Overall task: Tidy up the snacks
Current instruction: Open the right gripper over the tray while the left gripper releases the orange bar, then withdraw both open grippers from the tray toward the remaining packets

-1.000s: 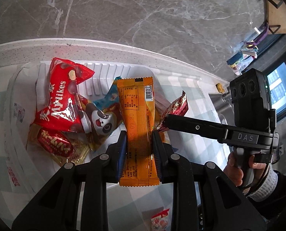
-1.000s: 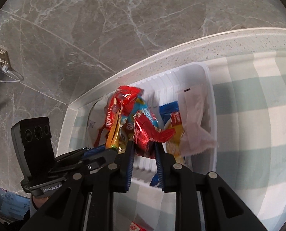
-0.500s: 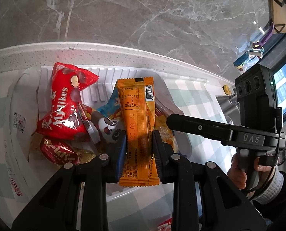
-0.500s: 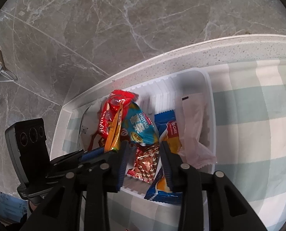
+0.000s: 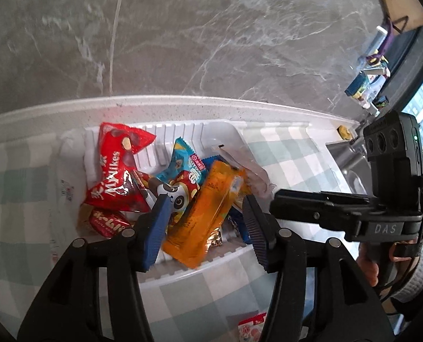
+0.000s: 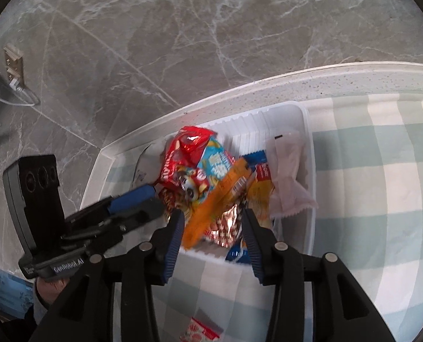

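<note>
A white plastic bin (image 5: 183, 270) (image 6: 308, 131) holds several snack packs. An orange bar (image 5: 205, 213) (image 6: 220, 199) lies tilted on top of the pile, its near end over the front rim. A red Mylikes bag (image 5: 117, 171) (image 6: 188, 145), a blue panda pack (image 5: 183, 171) (image 6: 217, 162) and a shiny red-and-gold wrapper (image 6: 225, 225) lie in it too. My left gripper (image 5: 204, 228) is open and empty, just over the bin's front edge. My right gripper (image 6: 211, 228) is open and empty, over the same edge beside it.
The bin stands on a green-and-white checked cloth (image 6: 382, 199) by a white counter edge (image 5: 183, 105) and a grey marble wall. A small pink-and-white snack pack (image 5: 251, 327) (image 6: 202, 332) lies on the cloth nearer to me. A pale translucent packet (image 6: 288, 171) rests at the bin's right side.
My left gripper opened and let go of the orange bar, which dropped onto the pile. My right gripper, which released the red-and-gold wrapper earlier, opened wider and drew back a little.
</note>
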Action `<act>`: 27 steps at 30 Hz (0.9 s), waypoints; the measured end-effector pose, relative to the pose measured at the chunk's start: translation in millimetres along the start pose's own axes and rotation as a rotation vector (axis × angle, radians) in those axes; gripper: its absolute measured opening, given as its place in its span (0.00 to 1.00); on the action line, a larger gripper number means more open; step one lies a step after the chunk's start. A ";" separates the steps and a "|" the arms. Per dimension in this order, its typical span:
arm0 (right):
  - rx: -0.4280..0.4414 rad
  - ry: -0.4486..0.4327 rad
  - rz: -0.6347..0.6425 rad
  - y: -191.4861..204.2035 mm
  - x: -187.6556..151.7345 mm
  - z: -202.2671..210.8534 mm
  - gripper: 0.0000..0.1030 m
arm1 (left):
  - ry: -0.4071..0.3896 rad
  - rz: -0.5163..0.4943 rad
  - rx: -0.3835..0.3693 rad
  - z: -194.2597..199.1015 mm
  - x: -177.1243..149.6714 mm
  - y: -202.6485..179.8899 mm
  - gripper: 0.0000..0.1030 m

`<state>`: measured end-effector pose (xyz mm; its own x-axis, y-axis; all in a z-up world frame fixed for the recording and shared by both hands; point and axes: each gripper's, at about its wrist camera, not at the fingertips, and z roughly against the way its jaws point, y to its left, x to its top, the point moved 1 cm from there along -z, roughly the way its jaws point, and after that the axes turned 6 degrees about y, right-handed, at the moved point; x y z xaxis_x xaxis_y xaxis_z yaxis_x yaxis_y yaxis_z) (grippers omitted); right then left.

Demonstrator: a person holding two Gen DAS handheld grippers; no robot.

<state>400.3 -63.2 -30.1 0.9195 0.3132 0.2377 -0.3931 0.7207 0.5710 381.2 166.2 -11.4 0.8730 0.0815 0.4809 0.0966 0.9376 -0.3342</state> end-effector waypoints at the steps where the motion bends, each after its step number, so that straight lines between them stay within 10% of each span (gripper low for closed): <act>1: -0.002 -0.002 0.004 1.7 -4.0 2.5 0.44 | -0.006 -0.007 0.008 5.4 -1.1 -1.6 0.50; 27: -0.005 -0.106 -0.014 17.0 -124.9 82.0 0.50 | -0.078 -0.205 0.182 106.6 -78.2 -76.7 0.55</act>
<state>279.4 -140.8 14.4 0.9203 0.2359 0.3121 -0.3801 0.7275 0.5712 254.6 124.0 63.1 0.8040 -0.0966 0.5867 0.1736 0.9818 -0.0764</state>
